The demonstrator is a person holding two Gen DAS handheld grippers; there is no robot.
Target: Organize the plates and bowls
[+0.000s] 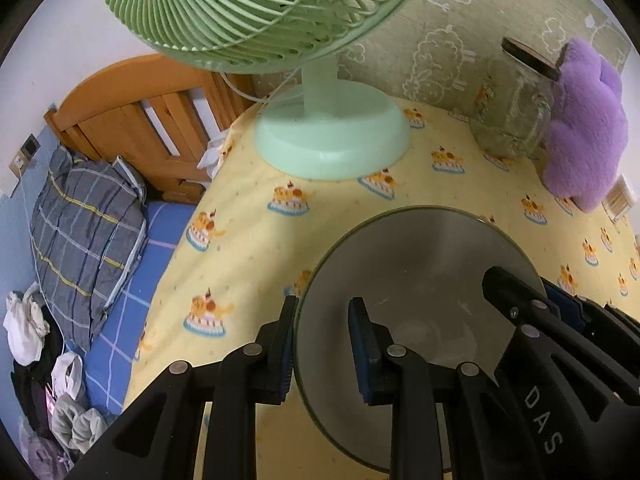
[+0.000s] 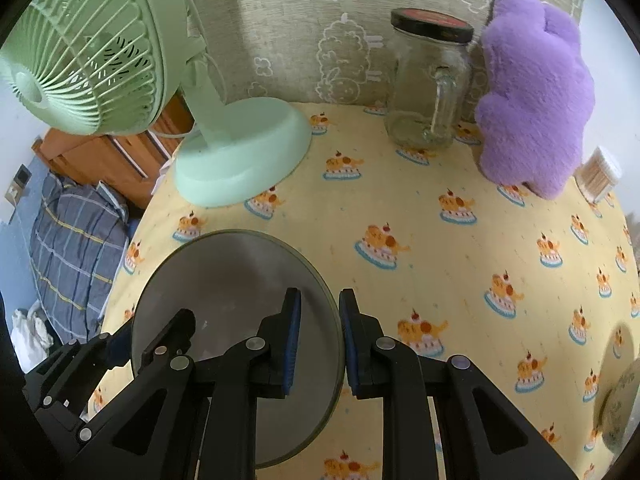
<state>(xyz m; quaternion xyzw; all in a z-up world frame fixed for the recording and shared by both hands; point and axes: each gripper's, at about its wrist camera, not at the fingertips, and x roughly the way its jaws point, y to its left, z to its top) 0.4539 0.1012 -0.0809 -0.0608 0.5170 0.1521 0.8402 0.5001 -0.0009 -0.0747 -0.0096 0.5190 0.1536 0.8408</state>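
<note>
A round grey glass plate (image 1: 420,264) lies over the yellow cake-print cloth (image 1: 248,256), held from both sides. My left gripper (image 1: 324,344) is shut on its left rim, one blue pad outside and one inside. In the right wrist view the same plate (image 2: 232,280) sits low and left, and my right gripper (image 2: 320,340) is shut on its right rim. Each gripper shows in the other's view: the right one (image 1: 520,308) at the plate's far side, the left one (image 2: 168,344) at the lower left. I cannot tell whether the plate rests on the cloth.
A green desk fan (image 2: 240,160) stands at the back left. A lidded glass mug jar (image 2: 428,92), a purple plush (image 2: 532,100) and a tub of cotton swabs (image 2: 600,176) line the back right. A clear dish (image 2: 616,392) sits at the right edge. A bed with a checked pillow (image 1: 84,224) lies beyond the left edge.
</note>
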